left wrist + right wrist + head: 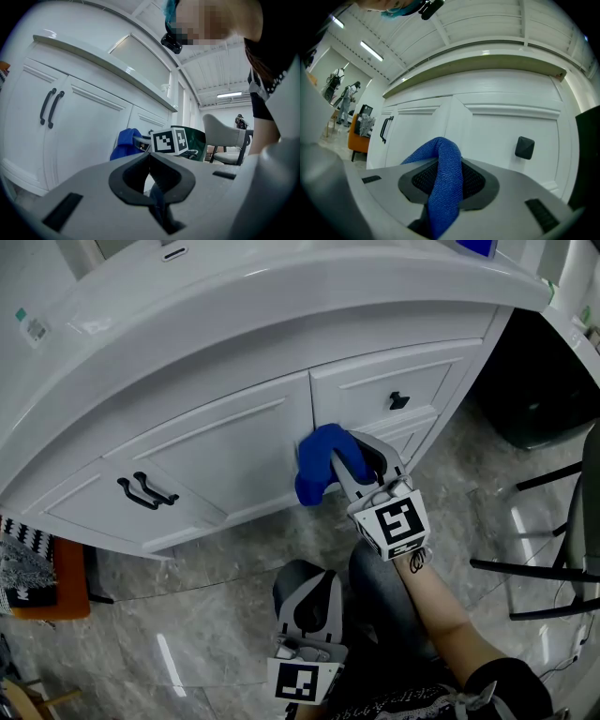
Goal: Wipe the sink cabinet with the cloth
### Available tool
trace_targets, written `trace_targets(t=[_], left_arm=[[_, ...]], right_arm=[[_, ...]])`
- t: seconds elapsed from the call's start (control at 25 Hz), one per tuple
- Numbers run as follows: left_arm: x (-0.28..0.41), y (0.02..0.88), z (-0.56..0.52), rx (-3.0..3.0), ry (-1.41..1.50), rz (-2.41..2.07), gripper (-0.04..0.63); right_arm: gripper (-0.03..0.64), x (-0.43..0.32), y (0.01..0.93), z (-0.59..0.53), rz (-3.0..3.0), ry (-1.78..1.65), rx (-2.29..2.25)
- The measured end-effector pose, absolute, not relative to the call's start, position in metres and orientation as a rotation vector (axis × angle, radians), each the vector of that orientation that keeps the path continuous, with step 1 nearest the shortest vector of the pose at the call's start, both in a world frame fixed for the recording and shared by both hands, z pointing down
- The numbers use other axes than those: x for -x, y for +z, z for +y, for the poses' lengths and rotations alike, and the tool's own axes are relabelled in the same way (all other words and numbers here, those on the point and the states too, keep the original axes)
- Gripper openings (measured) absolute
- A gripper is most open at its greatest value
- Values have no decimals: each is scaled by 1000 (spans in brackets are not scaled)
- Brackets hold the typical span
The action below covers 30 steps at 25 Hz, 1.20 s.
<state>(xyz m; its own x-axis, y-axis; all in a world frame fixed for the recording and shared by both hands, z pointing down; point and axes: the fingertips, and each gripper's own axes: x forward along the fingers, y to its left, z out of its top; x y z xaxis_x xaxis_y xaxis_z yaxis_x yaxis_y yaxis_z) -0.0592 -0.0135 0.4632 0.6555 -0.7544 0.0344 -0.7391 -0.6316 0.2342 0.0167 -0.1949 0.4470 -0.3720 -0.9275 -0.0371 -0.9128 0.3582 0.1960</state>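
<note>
cloth [322,463], blue and bunched, is pinched in the closed jaws of the right gripper [349,465]. it sits against the front of the white sink cabinet [216,442], at the stile between the door and the drawers, below the black knob [398,400]. left gripper [306,589] hangs low, well apart from the cabinet, jaws together on nothing. wiping looks under way; the next stroke likely calls for steady pressure while sweeping across the door panel toward the paired handles [145,491].
</note>
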Motion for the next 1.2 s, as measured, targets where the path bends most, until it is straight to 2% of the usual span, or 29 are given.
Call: trace_targets(t=[0.6, 0.84, 1.2], left_arm=[[57, 466, -18, -2636, -99, -1216, 5], [52, 466, -17, -2646, -88, -1202, 5], [47, 462, -17, -2671, -90, -1192, 5]], right_arm=[[115, -41, 445, -195, -2518, -280, -1765], [115, -90, 455, -201, -2481, -92, -1954], [115, -114, 456, -201, -2434, -155, -1987]])
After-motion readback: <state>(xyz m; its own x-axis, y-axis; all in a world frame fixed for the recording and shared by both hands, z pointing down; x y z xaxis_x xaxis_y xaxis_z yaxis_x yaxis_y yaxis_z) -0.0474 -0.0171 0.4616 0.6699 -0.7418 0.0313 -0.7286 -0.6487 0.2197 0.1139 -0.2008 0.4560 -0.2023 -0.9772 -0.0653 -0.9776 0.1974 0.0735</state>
